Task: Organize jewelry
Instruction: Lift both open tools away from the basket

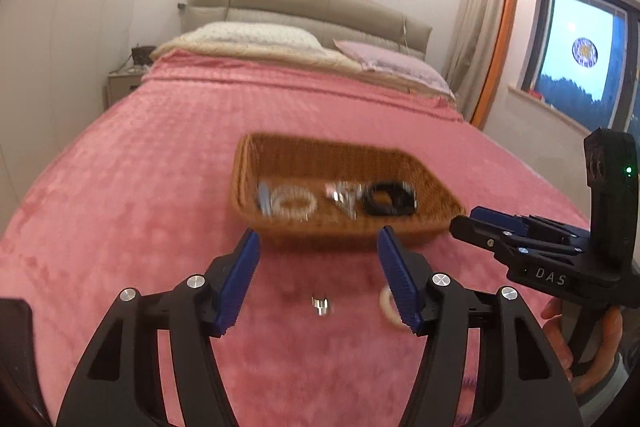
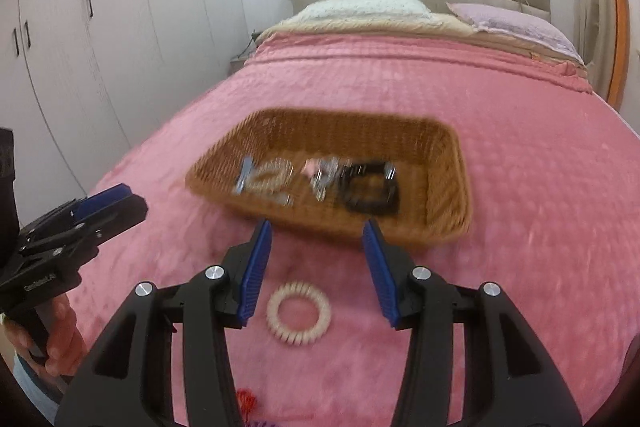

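A brown wicker basket (image 1: 434,187) (image 2: 448,163) sits on the pink bedspread. It holds a clear coil ring (image 1: 294,205) (image 2: 272,181), silver pieces (image 1: 344,197) (image 2: 326,175) and a black bracelet (image 1: 388,199) (image 2: 370,193). A cream coil hair tie (image 2: 299,314) lies on the bedspread between my open right gripper's fingers; it shows partly behind a finger in the left wrist view (image 1: 389,305). A small silver piece (image 1: 320,307) lies between my open left gripper's fingers. My left gripper (image 1: 318,267) and right gripper (image 2: 316,259) are both empty, just short of the basket.
The pink bedspread (image 1: 160,155) (image 2: 540,187) covers the bed, with pillows (image 1: 248,35) and a headboard at the far end. White wardrobes (image 2: 120,27) stand on the left. A red and purple item (image 2: 248,403) lies near the bottom edge.
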### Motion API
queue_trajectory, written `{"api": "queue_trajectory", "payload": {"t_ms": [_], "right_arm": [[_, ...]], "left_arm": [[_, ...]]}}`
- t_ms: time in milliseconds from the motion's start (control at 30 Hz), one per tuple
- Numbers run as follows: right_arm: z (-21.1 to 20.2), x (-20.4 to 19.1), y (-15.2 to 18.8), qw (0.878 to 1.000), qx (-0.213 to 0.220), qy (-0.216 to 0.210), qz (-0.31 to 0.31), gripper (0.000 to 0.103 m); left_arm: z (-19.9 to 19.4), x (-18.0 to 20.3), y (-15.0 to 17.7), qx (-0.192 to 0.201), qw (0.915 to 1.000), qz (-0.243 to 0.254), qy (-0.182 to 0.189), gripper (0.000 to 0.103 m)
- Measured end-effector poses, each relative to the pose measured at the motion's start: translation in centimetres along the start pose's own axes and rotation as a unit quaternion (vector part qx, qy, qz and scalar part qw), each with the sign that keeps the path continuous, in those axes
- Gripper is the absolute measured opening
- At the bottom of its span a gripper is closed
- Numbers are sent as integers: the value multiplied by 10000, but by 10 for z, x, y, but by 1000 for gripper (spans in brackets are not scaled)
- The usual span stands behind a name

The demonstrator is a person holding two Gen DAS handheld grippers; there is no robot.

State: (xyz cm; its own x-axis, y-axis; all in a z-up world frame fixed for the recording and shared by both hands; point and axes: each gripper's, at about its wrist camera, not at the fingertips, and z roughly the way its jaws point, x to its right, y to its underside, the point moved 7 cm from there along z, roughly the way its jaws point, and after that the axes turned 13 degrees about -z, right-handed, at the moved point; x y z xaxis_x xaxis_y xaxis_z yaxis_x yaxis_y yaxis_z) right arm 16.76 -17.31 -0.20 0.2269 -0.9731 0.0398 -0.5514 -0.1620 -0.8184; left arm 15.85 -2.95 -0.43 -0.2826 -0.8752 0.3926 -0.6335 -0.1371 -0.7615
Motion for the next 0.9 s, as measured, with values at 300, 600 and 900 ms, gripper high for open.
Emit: {"api": "queue_trajectory", "payload": {"t_ms": [300,600,900], "right_arm": [[46,-8,51,9967,-740,-157,280,44],[61,-10,65,9948,-924,-284,334,35],[68,-14,64,9947,-1028,-19,61,22]], "left_arm": [[47,-20,52,-905,9956,85,-245,54],[70,-20,61,-1375,9900,59,-293,35],[93,-12,61,-1529,9854,296,-695,35]]}}
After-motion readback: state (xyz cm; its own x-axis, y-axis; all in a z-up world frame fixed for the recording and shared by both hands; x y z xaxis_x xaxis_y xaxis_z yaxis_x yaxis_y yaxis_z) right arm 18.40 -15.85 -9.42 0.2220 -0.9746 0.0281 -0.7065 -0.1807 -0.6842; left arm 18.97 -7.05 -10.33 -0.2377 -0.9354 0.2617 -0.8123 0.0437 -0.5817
